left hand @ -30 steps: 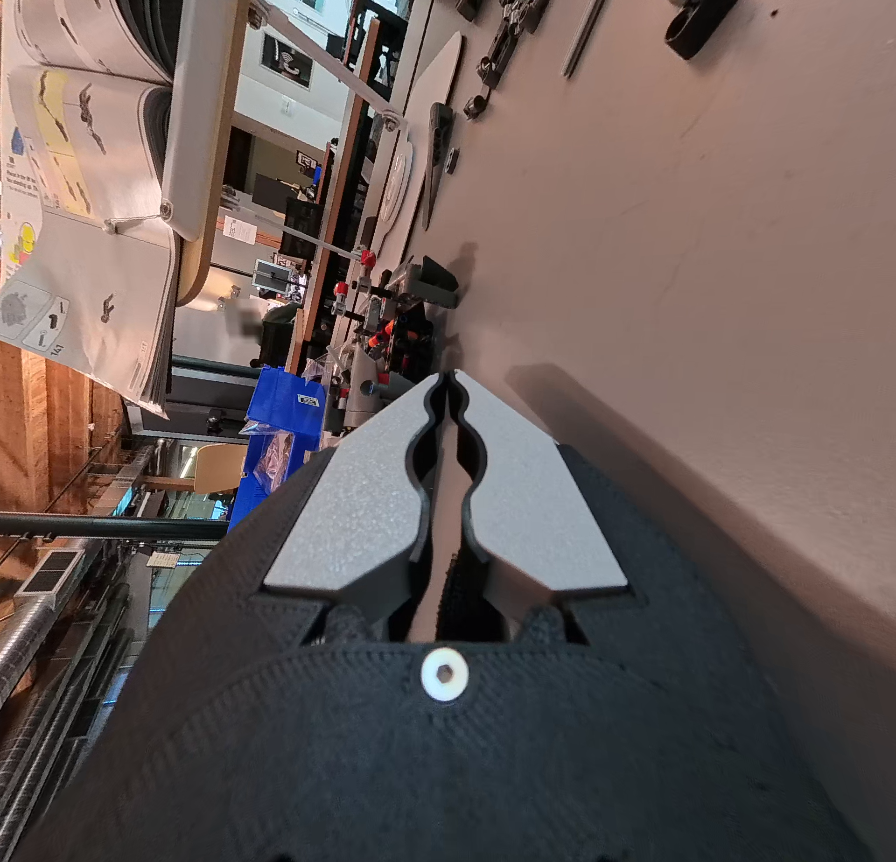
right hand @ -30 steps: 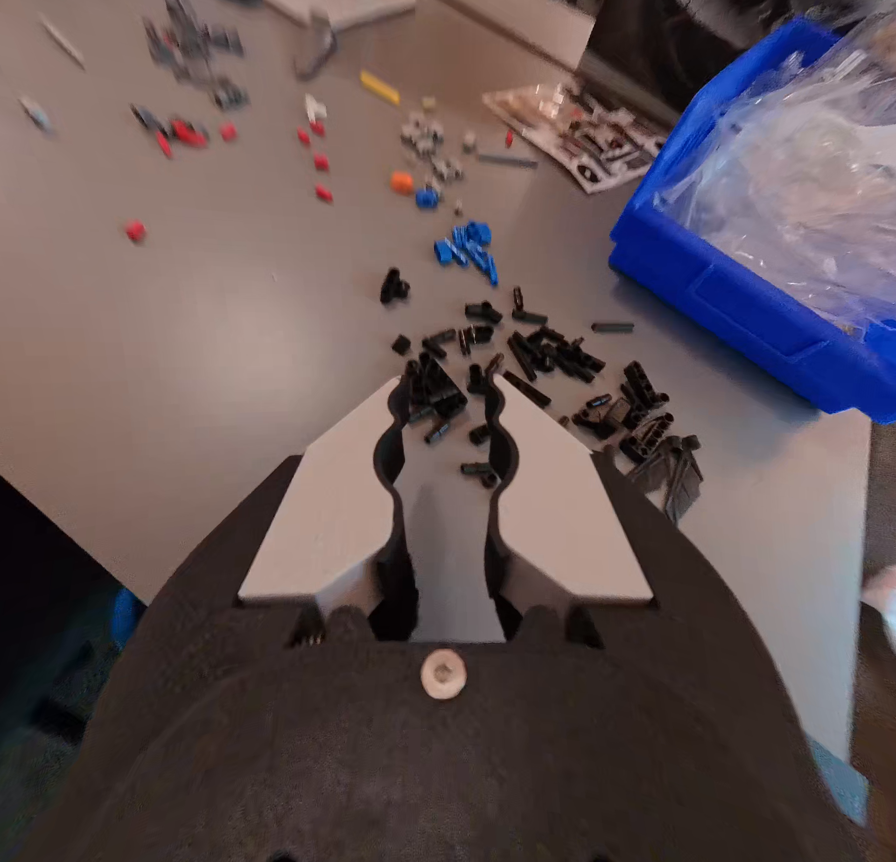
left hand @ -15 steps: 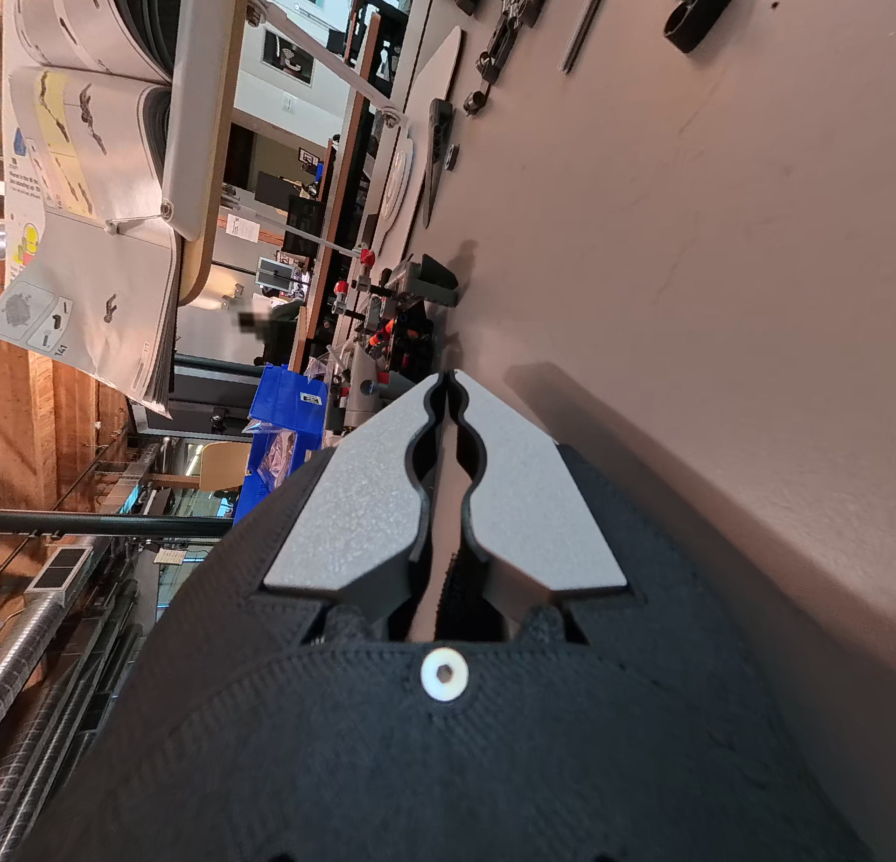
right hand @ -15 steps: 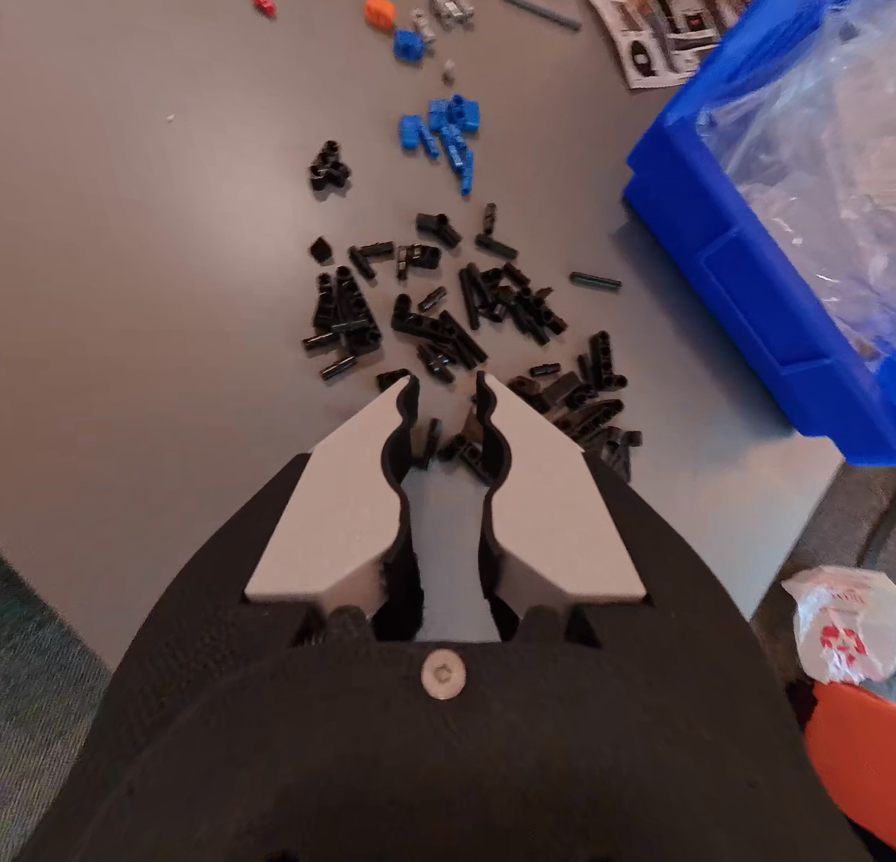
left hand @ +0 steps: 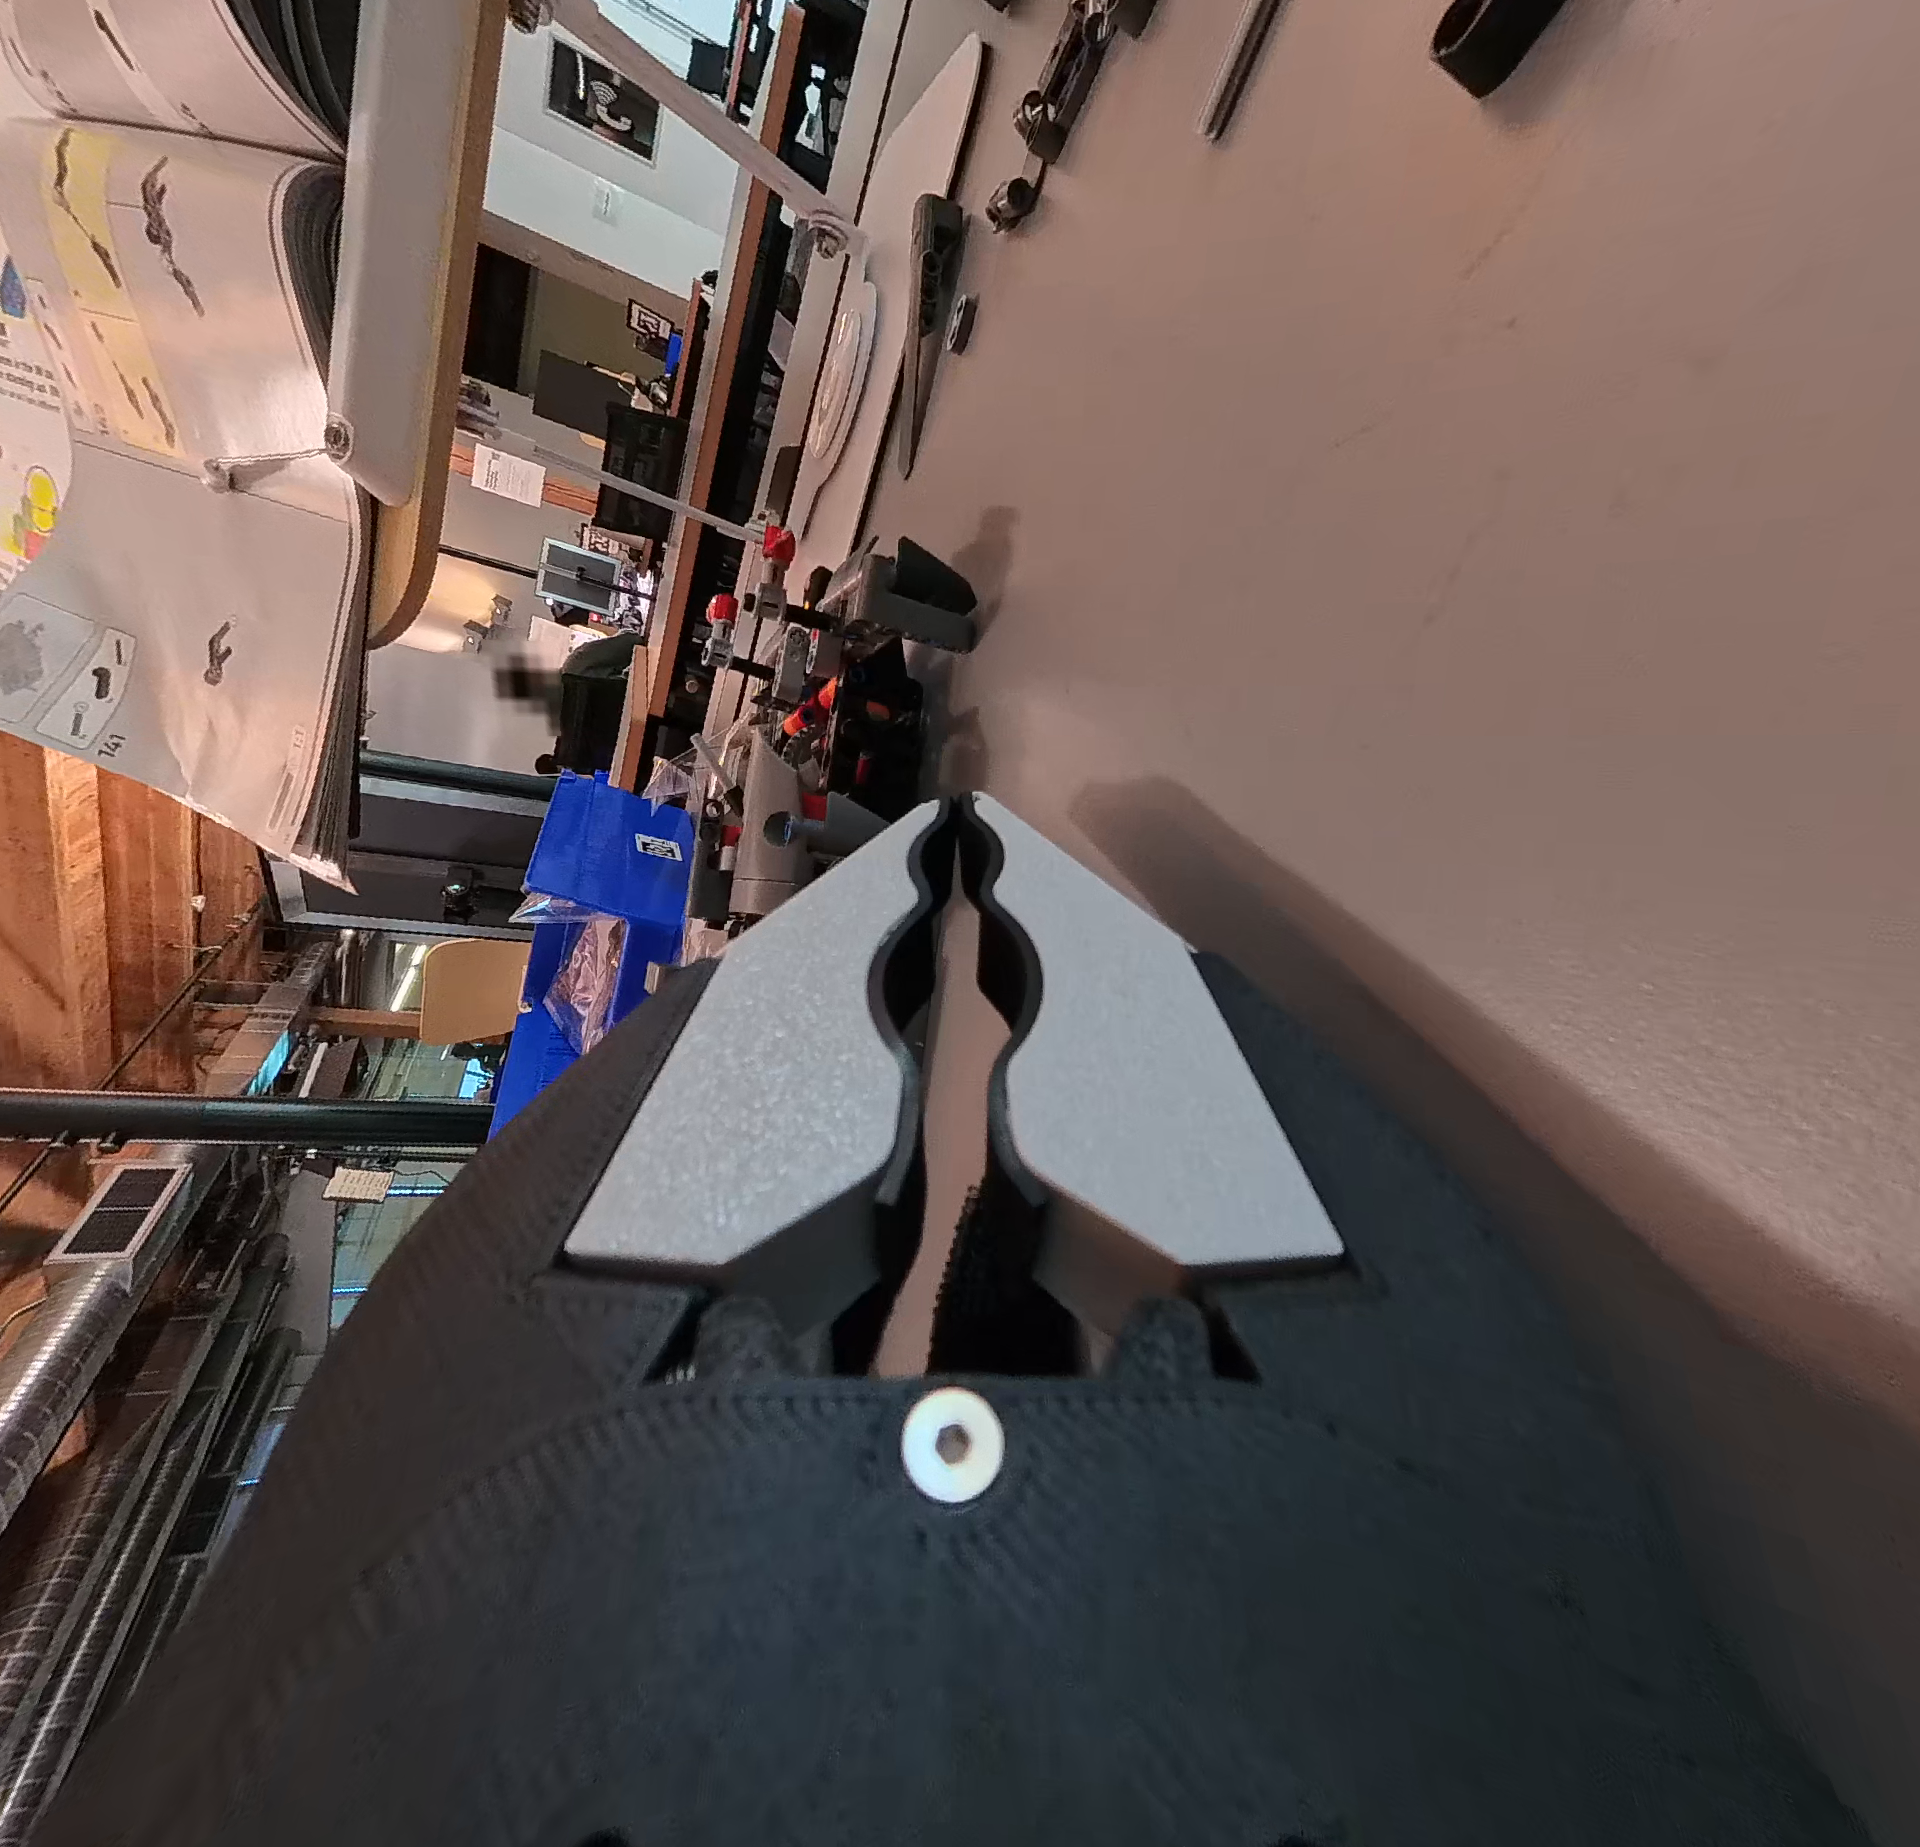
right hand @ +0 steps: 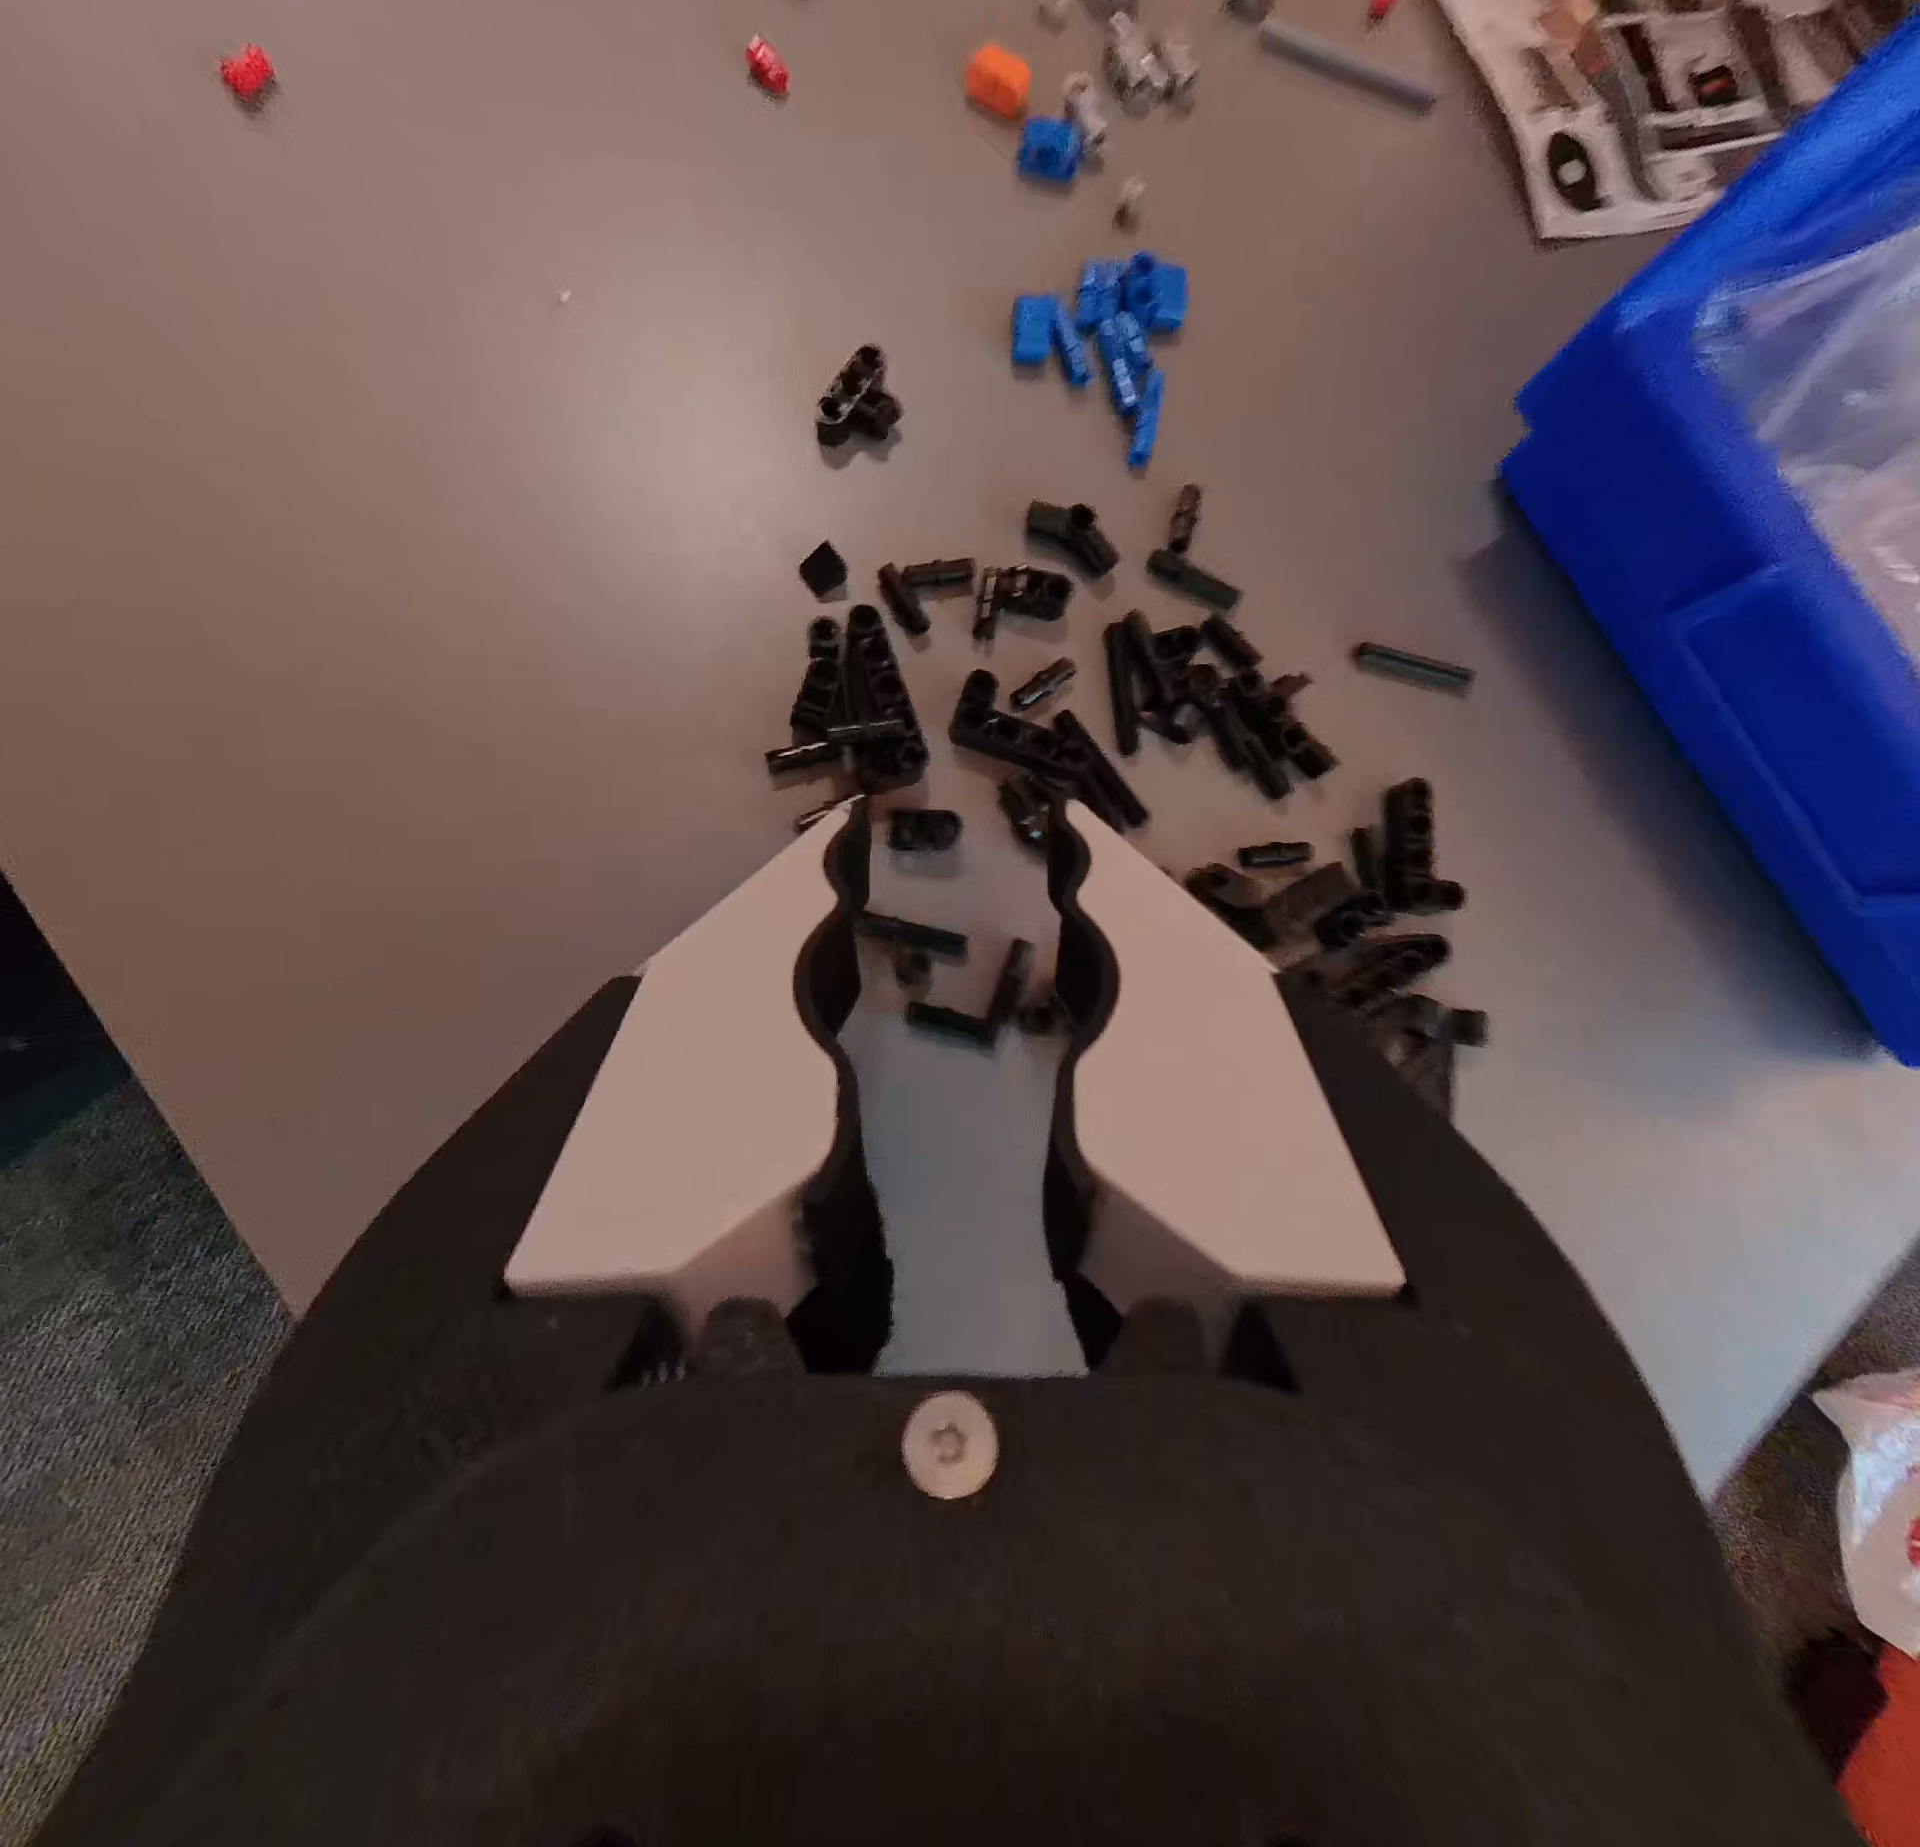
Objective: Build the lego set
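While my right gripper (right hand: 956, 831) hangs over the tabletop (right hand: 416, 447) near its front edge, its jaws stand apart with nothing pressed between the pads. Through the gap I see a few small black pieces lying flat on the surface, part of the scatter of black plastic pieces (right hand: 1091, 717) that spreads ahead of and to the right of my fingertips. One short black piece (right hand: 923, 829) lies just beyond the tips, between them, untouched. Farther toward the back edge sit a cluster of blue pieces (right hand: 1112, 332), an orange piece (right hand: 997, 81), some grey pieces (right hand: 1132, 52) and a few red pieces (right hand: 769, 62) set well apart to the left. A blue bin (right hand: 1704, 571) holding clear plastic bags stands at the right edge, with a printed sheet (right hand: 1621, 83) behind it.

My left gripper (left hand: 956, 810) is rolled on its side close to the table surface (left hand: 1455, 550), its jaws closed tip to tip on nothing. Beyond the tips stands a partly built model (left hand: 831, 675) of grey, black and red parts, and an open instruction booklet (left hand: 156, 395) lies farther off.
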